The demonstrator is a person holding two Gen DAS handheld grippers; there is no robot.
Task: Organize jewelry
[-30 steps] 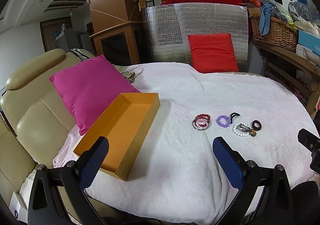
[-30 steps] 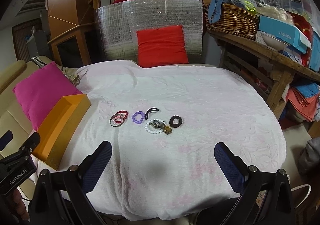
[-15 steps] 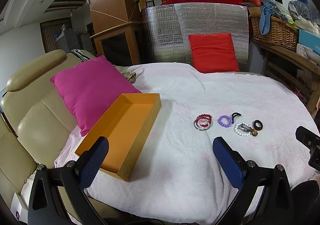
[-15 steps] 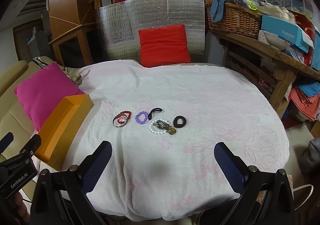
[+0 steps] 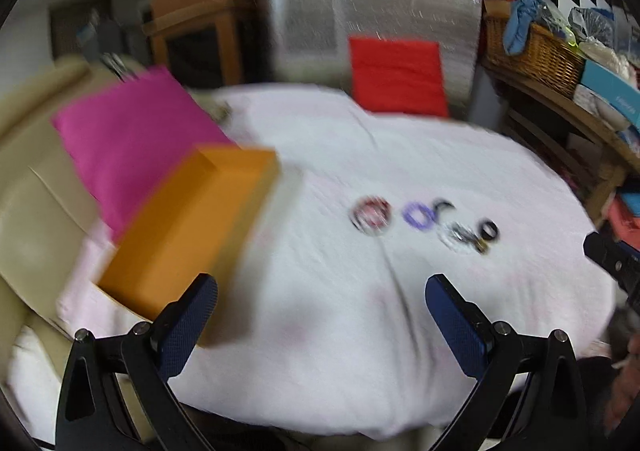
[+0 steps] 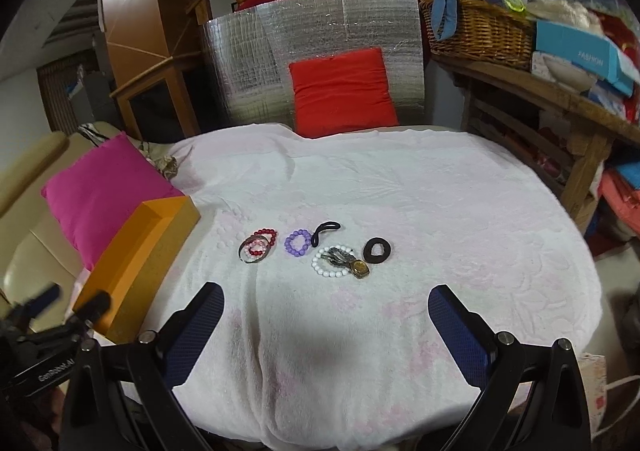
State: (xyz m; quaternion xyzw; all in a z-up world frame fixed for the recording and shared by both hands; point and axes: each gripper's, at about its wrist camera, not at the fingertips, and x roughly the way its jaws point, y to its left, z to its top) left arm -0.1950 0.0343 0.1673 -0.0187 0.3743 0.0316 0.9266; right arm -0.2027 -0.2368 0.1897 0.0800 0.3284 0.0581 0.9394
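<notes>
Jewelry lies in a row on the white cloth: red and silver bracelets (image 6: 258, 245), a purple bead bracelet (image 6: 297, 243), a black loop (image 6: 326, 229), a white bead bracelet (image 6: 329, 263) with a watch (image 6: 356, 269) on it, and a black ring (image 6: 377, 249). An open orange box (image 6: 138, 263) stands left of them. My right gripper (image 6: 326, 321) is open and empty, short of the jewelry. My left gripper (image 5: 320, 311) is open and empty; its view is blurred, showing the box (image 5: 188, 227) and the bracelets (image 5: 370, 215).
A pink cushion (image 6: 102, 187) lies behind the box on a beige sofa (image 6: 24, 251). A red cushion (image 6: 342, 91) leans on a silver panel at the back. A wooden shelf with a wicker basket (image 6: 480, 29) stands right. The left gripper shows in the right wrist view (image 6: 48, 315).
The left gripper has swung quickly, blurring its view; the box and jewelry now sit closer and more central. The right gripper has edged forward toward the jewelry. Both stay open.
</notes>
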